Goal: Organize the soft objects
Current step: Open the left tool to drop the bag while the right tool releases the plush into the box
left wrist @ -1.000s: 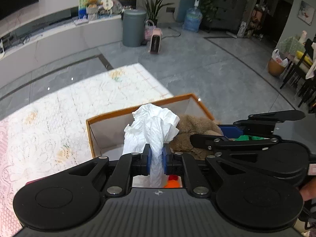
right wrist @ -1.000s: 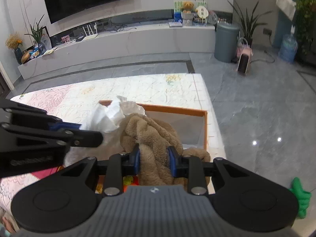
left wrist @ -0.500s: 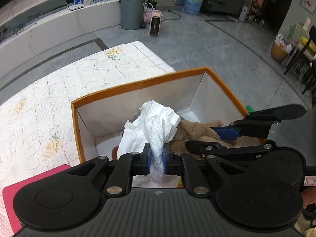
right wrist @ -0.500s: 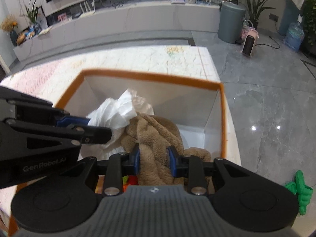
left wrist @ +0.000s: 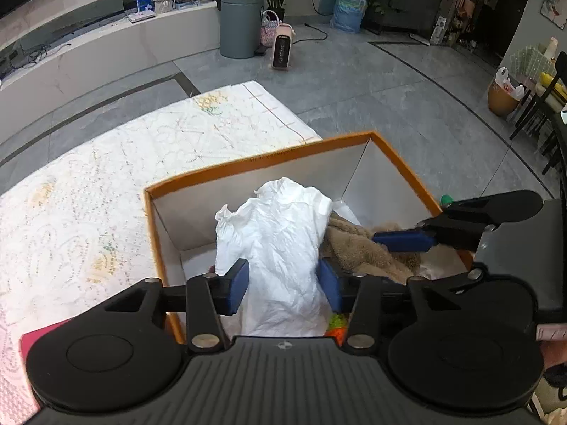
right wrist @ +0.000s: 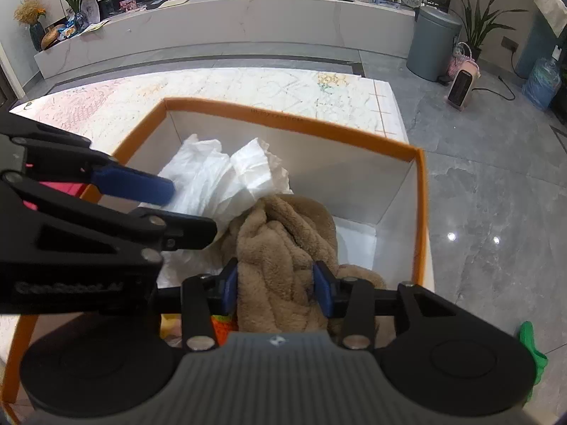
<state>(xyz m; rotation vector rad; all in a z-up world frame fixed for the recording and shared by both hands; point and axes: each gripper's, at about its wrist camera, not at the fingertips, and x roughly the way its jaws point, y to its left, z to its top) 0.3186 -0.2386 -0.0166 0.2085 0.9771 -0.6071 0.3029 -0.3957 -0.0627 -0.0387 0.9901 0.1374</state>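
An orange-rimmed white box [left wrist: 265, 157] [right wrist: 290, 118] stands on a pale patterned rug [left wrist: 124, 163]. A crumpled white cloth [left wrist: 280, 233] [right wrist: 219, 173] stands in its left part. My left gripper [left wrist: 283, 285] [right wrist: 191, 209] is opening around it, with the cloth still between the blue pads. Leaning on the cloth from the right is a brown fleece [right wrist: 283, 241] [left wrist: 358, 248] inside the box. My right gripper [right wrist: 275, 290] [left wrist: 407, 223] is also opening; the fleece fills the gap and brushes both pads. Something orange and green [left wrist: 336, 329] lies under both.
A green toy [right wrist: 531, 354] lies on the grey tiles right of the box. A pink flat thing [left wrist: 39, 336] sits on the rug at the box's left. A grey bin [left wrist: 241, 24] and a small heater [left wrist: 282, 49] stand far back by a low white ledge.
Both grippers came down into the box with the cloth and the fleece. Both pairs of jaws, shut tight a moment ago, have since spread apart.
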